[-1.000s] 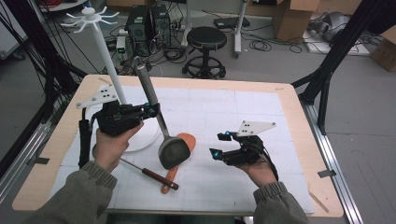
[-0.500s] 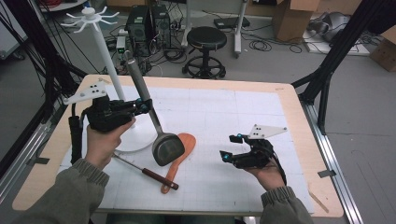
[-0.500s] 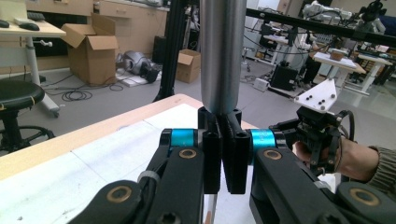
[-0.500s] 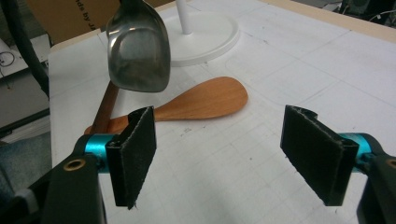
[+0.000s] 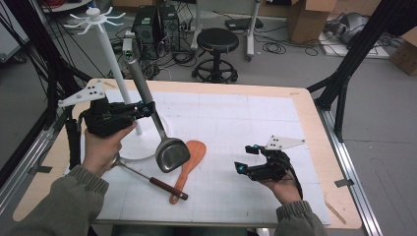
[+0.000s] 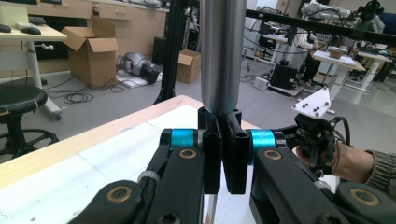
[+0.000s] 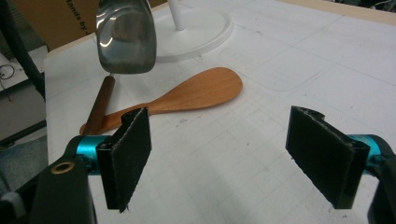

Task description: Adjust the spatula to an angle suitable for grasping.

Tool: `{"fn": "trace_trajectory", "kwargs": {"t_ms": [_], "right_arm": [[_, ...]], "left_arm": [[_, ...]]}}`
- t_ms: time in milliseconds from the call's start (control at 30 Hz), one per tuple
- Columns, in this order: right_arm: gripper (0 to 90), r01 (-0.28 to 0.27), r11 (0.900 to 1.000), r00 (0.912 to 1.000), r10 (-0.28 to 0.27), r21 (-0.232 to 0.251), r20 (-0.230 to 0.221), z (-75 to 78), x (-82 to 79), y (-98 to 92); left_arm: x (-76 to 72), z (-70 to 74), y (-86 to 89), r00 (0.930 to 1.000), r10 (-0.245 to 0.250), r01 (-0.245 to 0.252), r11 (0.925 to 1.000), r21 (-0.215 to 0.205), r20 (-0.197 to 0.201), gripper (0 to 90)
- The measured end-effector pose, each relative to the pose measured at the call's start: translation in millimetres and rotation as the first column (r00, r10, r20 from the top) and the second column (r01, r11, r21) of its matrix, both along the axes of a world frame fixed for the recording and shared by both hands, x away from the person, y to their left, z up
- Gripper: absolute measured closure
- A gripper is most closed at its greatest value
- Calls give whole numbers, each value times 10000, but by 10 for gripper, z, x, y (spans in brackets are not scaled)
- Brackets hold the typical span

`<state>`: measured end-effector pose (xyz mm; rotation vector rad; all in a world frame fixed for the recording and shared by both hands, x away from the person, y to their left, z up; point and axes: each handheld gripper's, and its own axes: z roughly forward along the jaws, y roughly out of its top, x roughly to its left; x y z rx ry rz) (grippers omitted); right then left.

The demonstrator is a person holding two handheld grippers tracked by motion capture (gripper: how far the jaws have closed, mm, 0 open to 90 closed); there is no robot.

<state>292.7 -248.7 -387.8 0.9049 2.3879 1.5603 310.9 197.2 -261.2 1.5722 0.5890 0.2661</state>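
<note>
- The white bench [image 5: 236, 118] holds a hook stand [image 5: 111, 54].
- Your left tool [image 5: 144, 108] is clenched on the metal ladle [image 5: 171, 154], held up by the stand; lift gently towards a hook.
- Your right tool [image 5: 242, 159] has just been opening and grasps nothing; reach slowly for the wooden spoon [image 5: 189, 162].

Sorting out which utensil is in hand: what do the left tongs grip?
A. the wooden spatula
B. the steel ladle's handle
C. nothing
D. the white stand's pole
B: the left tongs are clamped on the steel ladle by its handle, bowl hanging down; the wooden spatula lies on the table.
</note>
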Motion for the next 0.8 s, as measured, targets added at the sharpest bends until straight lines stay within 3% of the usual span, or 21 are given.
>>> {"fn": "trace_trajectory", "kwargs": {"t_ms": [500,800], "right_arm": [[186,268,9995,9996,-269,165,39,-55,1,-61],[154,277,9996,9995,-278,-106,-116,-106,39,-36]], "left_arm": [[65,10,94,9999,-114,114,9999,-16,-68,875],[102,74,193,10000,-40,40,10000,8,-21,875]]}}
